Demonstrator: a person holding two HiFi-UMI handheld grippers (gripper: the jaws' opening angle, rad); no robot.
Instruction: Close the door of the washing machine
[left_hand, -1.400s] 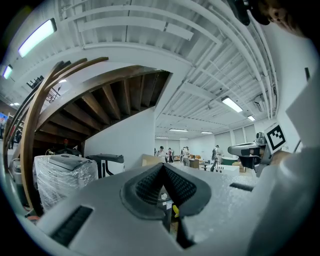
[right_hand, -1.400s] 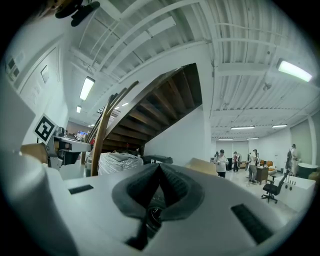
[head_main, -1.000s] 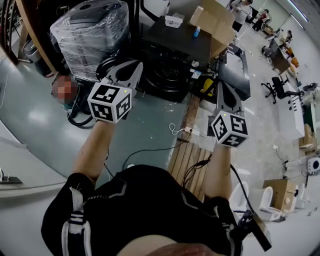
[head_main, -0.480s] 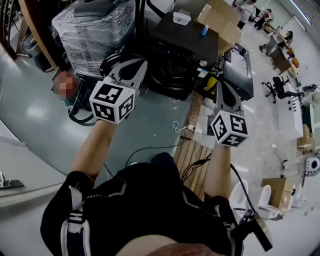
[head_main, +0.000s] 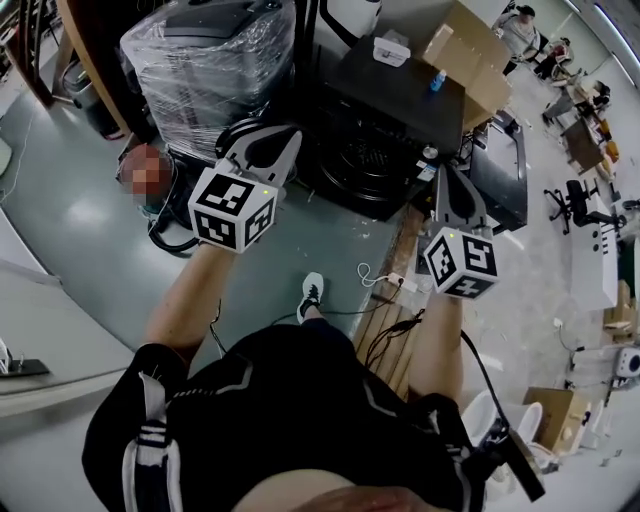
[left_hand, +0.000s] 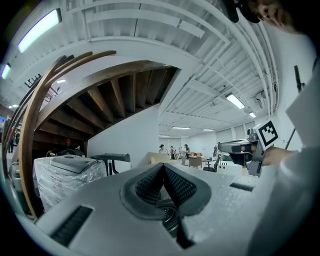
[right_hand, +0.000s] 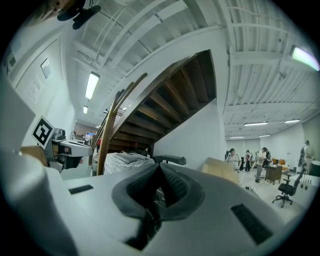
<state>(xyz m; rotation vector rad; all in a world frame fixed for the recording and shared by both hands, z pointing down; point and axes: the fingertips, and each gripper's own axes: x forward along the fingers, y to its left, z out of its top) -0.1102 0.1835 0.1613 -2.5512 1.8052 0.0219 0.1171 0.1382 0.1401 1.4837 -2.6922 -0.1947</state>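
- The black washing machine (head_main: 385, 100) stands on the grey floor ahead of us, in the upper middle of the head view.
- Its round front opening (head_main: 362, 158) faces us, and we can see dark ribbed metal inside it.
- A dark panel (head_main: 500, 175) stands out from the washing machine's right side. We cannot tell whether this is the door.
- A blue bottle (head_main: 436, 80) stands on top of the washing machine, and a cardboard box (head_main: 470, 50) sits at its far right corner.
- The left gripper (head_main: 262, 138) is held level in front of the washing machine's left edge, apart from it. Its jaws are pressed together with nothing between them, which the left gripper view (left_hand: 162, 167) shows plainly.
- The right gripper (head_main: 447, 180) is level in front of the washing machine's right edge, near the dark panel. Its jaws also meet on nothing (right_hand: 160, 167).
- A plastic-wrapped appliance (head_main: 205, 60) stands just left of the washing machine.
- Wooden slats (head_main: 385, 320) lie on the floor between the washing machine and us, with our shoe (head_main: 311, 295) beside them.
- A wooden staircase (left_hand: 115, 100) rises behind the washing machine.
- People (right_hand: 245, 160) stand well beyond it in the open hall.
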